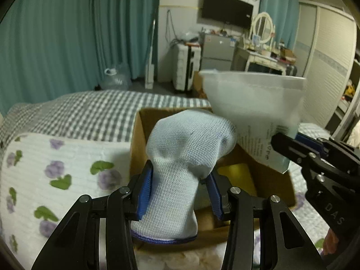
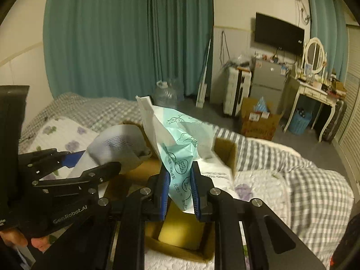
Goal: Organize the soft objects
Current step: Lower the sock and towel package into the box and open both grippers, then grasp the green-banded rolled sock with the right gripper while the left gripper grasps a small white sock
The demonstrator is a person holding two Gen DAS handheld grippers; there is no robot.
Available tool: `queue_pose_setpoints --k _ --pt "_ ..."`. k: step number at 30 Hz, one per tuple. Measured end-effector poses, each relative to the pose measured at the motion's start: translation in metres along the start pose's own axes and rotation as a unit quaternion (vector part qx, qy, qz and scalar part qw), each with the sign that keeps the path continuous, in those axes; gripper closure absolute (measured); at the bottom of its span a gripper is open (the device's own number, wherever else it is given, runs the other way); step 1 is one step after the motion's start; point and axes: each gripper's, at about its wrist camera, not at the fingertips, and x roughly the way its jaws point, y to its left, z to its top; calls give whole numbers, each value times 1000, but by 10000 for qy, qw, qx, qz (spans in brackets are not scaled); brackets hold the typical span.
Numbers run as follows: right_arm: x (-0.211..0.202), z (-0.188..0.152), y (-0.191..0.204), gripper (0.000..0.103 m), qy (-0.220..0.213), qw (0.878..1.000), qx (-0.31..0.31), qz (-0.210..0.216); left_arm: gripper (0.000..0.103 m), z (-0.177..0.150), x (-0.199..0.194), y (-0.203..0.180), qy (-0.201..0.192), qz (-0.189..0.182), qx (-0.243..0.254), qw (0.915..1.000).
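My left gripper (image 1: 180, 191) is shut on a light blue mesh pouch (image 1: 186, 148) with a dark blue rim, held above an open cardboard box (image 1: 137, 139) on the bed. My right gripper (image 2: 180, 189) is shut on a white and mint green soft packet (image 2: 177, 139), held above the same box (image 2: 225, 153). A yellow soft object (image 2: 182, 231) lies inside the box, also visible in the left wrist view (image 1: 236, 175). The packet (image 1: 254, 108) and right gripper (image 1: 290, 146) appear at right in the left wrist view. The left gripper (image 2: 90, 162) and pouch (image 2: 117, 148) appear at left in the right wrist view.
The box rests on a white floral quilt (image 1: 56, 173) over a grey checked bedsheet (image 2: 319, 193). Beyond the bed are teal curtains (image 2: 126, 36), a water jug (image 2: 165, 94), a small fridge (image 2: 267, 81), a dressing table (image 2: 315, 85) and another cardboard box (image 2: 258, 121) on the floor.
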Motion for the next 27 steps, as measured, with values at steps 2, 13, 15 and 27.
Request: queue_pose_setpoints --k 2,13,15,27 --pt "12 -4 2 87 64 9999 -87 -8 59 -2 9 -1 47 -6 67 10000" --pt "10 -4 8 55 -54 9999 -72 90 44 -7 2 -2 104 5 -117 9999" --pt "-9 0 8 38 -253 9997 -18 16 39 -8 -9 0 81 -4 -194 9998" --pt "-159 37 21 17 -987 9945 -68 -345 13 3 -142 1 -638 8 -278 9976"
